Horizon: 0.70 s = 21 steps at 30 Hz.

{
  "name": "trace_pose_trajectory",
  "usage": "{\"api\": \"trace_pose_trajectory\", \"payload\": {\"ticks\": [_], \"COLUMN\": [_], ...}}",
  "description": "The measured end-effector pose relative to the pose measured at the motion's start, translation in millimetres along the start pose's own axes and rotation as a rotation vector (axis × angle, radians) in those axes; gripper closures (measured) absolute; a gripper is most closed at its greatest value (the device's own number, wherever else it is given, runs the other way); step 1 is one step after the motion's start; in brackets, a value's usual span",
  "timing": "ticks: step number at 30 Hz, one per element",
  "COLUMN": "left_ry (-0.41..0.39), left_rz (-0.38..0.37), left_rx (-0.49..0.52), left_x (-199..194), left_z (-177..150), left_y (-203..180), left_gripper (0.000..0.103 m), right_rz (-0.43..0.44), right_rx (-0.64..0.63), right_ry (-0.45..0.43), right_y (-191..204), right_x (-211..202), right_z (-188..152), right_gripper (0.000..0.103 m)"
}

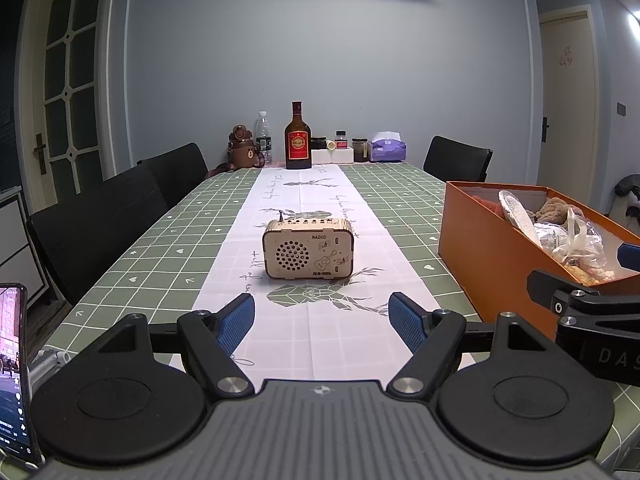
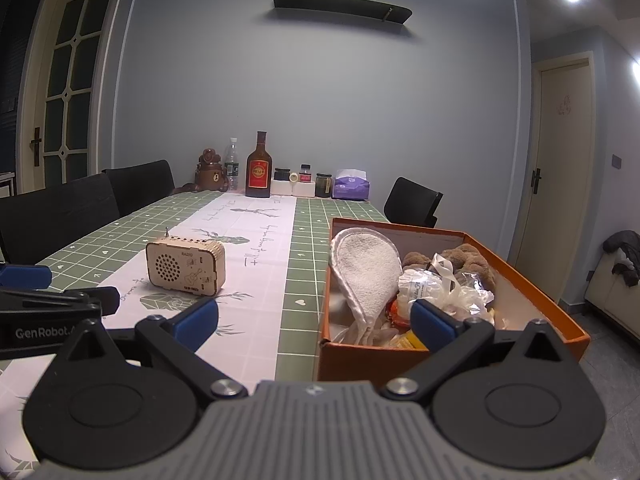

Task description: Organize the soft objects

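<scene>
An orange box stands on the table's right side. Inside lie a white towelling insole, a brown plush toy and a crumpled clear plastic bag. My right gripper is open at the box's near left corner, its right finger over the box interior, nothing between the pads. My left gripper is open above the white runner, empty, and it faces a wooden radio. The right gripper's body shows at the left wrist view's right edge.
At the table's far end stand a brown bottle, a water bottle, a bear-shaped flask, small jars and a purple tissue pack. Black chairs line the left side, one sits far right. A phone stands near left.
</scene>
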State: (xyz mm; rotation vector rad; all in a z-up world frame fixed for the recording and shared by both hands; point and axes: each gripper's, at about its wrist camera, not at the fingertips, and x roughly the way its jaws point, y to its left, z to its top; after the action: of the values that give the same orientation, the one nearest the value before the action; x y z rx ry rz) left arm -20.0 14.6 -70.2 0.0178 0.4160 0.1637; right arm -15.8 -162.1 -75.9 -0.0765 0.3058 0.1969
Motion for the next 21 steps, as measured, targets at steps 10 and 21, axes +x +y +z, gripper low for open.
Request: {"api": "trace_pose_trajectory", "payload": {"ticks": [10,21], "left_ry": [0.005,0.004], "left_rz": [0.006,0.004], "left_rx": [0.000,0.001], "left_x": [0.9,1.0], "left_z": [-1.1,-1.1], "left_y": [-2.1,-1.0], "left_gripper": [0.014,0.014], "right_rz": [0.002,-0.002], "right_rx": [0.006,0.005], "right_ry": [0.001,-0.002], "right_y": [0.7,0.4], "right_x": [-1.8,-2.6], "right_z": [1.1,1.5], "right_gripper": [0.003,0.003]}}
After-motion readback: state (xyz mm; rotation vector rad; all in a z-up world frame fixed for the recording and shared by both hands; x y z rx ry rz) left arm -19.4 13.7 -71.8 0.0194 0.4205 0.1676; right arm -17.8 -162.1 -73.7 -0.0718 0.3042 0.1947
